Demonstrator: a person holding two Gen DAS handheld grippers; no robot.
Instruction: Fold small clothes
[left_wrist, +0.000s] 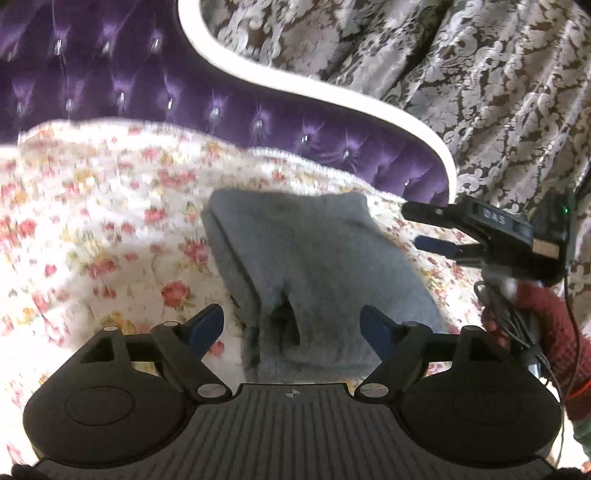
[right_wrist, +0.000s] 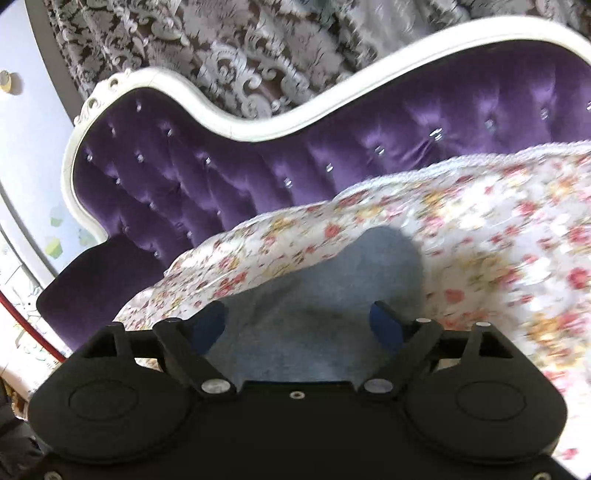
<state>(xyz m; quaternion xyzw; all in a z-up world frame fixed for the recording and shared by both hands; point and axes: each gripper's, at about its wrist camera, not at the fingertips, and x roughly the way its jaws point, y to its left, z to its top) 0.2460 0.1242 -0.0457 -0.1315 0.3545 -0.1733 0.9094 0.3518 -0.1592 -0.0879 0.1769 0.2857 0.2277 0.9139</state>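
Note:
A small grey garment (left_wrist: 314, 266) lies folded in a thick bundle on the floral quilt (left_wrist: 103, 221). My left gripper (left_wrist: 293, 325) is open, its blue fingertips (left_wrist: 207, 325) on either side of the bundle's near end, just above it. My right gripper (left_wrist: 417, 227) shows at the right of the left wrist view, jaws apart, beside the garment's far right edge. In the right wrist view the right gripper (right_wrist: 299, 325) is open over the grey garment (right_wrist: 332, 280), which fills the space between the fingertips (right_wrist: 384, 325).
The quilt (right_wrist: 480, 240) covers a purple tufted sofa (left_wrist: 147, 85) with a white curved frame (right_wrist: 258, 125). A patterned grey-brown curtain (left_wrist: 480, 74) hangs behind. A red-sleeved hand (left_wrist: 546, 317) holds the right gripper.

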